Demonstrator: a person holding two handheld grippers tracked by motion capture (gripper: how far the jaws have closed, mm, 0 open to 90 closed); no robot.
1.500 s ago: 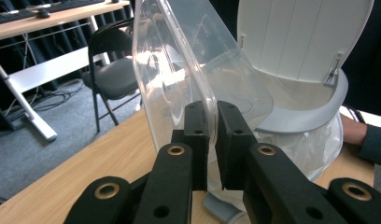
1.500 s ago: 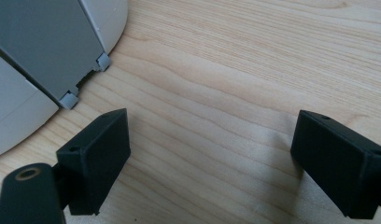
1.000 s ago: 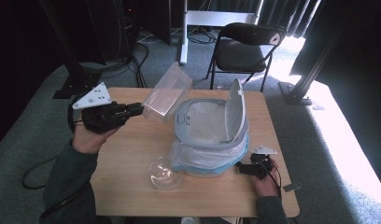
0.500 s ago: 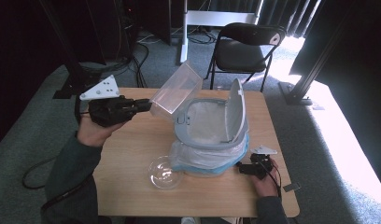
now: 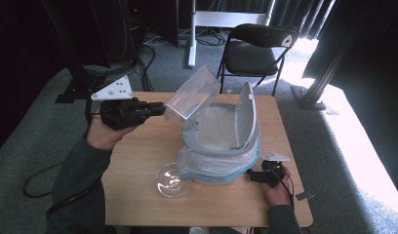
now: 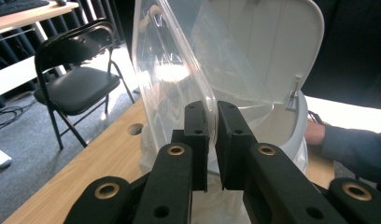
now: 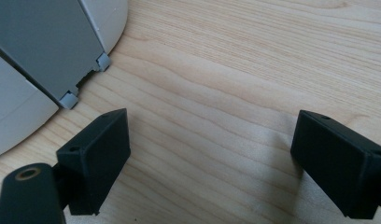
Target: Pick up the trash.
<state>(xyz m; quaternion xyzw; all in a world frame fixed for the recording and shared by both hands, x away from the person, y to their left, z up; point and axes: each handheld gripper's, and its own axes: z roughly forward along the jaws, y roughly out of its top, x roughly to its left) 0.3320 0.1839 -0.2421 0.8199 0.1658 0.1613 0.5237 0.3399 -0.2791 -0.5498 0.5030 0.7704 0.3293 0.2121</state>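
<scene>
Hands worked from the near edge of a wooden desk (image 5: 138,204), each holding a two-jaw gripper. At the front right corner the right gripper (image 5: 255,176) rested low beside the base of a grey-and-white bin (image 5: 221,146), its jaws standing wide apart over bare wood with nothing between them; the right gripper view showed the bin's grey base (image 7: 44,51) just ahead and to one side of them. A clear round bowl (image 5: 171,180) sat on the desk near the front, touching or almost touching the pale plastic liner (image 5: 207,168) that bulged from under the bin's rim. The bin stood at the middle of the desk, its white lid (image 5: 247,114) raised upright. Farther back and to the left, the left gripper (image 5: 158,109) was held above the desk, pointing level toward the bin, its jaws clamped on the thin rim of a clear plastic container (image 5: 192,97). The container hung tilted in the air over the bin's left rear edge, well clear of the desk; in the left gripper view its transparent wall (image 6: 174,70) rose steeply in front of the open lid. A black folding chair (image 5: 258,48) stood on the grey carpet beyond the desk.
</scene>
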